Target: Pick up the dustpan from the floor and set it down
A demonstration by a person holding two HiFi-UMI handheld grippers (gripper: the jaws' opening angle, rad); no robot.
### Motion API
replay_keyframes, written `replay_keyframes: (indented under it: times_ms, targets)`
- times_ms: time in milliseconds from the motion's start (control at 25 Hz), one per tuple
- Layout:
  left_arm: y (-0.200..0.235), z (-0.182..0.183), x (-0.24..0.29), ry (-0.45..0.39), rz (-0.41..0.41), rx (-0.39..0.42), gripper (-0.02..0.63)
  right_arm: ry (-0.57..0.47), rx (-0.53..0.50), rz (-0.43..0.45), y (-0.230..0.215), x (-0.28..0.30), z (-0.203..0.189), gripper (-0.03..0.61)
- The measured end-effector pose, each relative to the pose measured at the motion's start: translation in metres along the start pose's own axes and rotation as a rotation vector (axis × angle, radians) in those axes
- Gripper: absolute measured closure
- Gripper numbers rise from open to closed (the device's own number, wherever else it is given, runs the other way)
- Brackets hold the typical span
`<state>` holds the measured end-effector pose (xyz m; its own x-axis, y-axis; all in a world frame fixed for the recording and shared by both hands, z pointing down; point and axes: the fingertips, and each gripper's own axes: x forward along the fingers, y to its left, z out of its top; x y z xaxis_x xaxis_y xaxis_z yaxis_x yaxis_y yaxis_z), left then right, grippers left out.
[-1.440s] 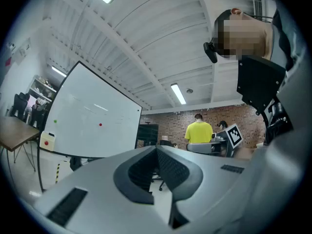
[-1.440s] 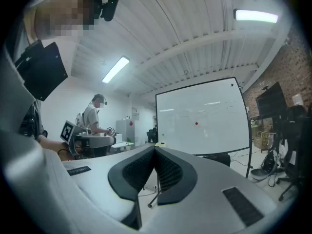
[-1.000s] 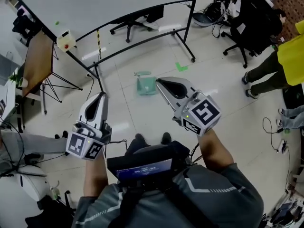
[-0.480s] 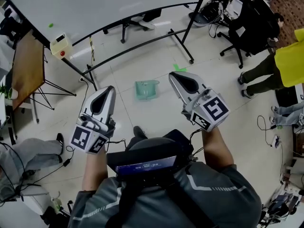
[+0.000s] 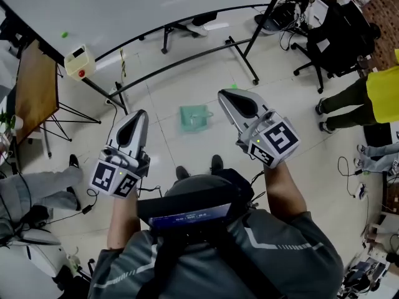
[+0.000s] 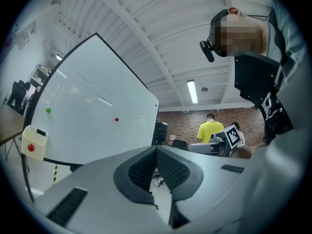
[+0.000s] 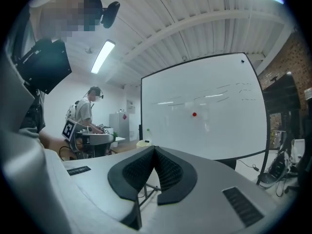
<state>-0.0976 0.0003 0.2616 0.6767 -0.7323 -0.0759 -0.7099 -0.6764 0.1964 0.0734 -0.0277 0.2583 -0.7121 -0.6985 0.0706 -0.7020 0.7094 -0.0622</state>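
Observation:
A pale green dustpan [image 5: 194, 118] lies flat on the tiled floor in the head view, between the two grippers and farther out. My left gripper [image 5: 138, 114] is held level to the dustpan's left, jaws closed tip to tip with nothing in them. My right gripper [image 5: 223, 96] is held level to its right, also shut and empty. In the left gripper view the black pads [image 6: 157, 165] meet at the tip; the right gripper view shows its pads [image 7: 155, 168] touching too. Neither gripper view shows the dustpan.
A large whiteboard on a black wheeled stand [image 5: 243, 47] crosses the floor beyond the dustpan. A wooden desk [image 5: 34, 92] stands at left, office chairs [image 5: 336, 39] and a person in yellow [image 5: 377, 92] at right. A small yellow box [image 5: 79, 61] sits by the whiteboard.
The view has advanced across the floor toward the whiteboard. The dustpan sits closer and now lies between the two grippers, which have come forward. Both stay shut.

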Motion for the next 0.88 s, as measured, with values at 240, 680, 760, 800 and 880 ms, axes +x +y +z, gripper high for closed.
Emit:
replay_keyframes:
  times_ms: [240,680,760,800,880]
  targets:
    - [0.011,-0.002,0.018,-0.003,0.044,0.014,0.589,0.002,-0.018,0.038,-0.021,0.011,0.004,0.561]
    - [0.056,-0.092,0.071,0.077,0.045,-0.022,0.589,0.204,-0.053,0.214,-0.063,0.084,-0.128,0.449]
    - [0.075,-0.132,0.08,0.119,0.041,-0.021,0.589,0.258,-0.078,0.261,-0.068,0.106,-0.181,0.404]
    - [0.084,-0.155,0.083,0.146,0.042,-0.021,0.589,0.291,-0.086,0.291,-0.068,0.115,-0.208,0.365]
    - [0.102,-0.199,0.092,0.186,0.043,-0.025,0.589,0.354,-0.104,0.345,-0.072,0.129,-0.26,0.353]
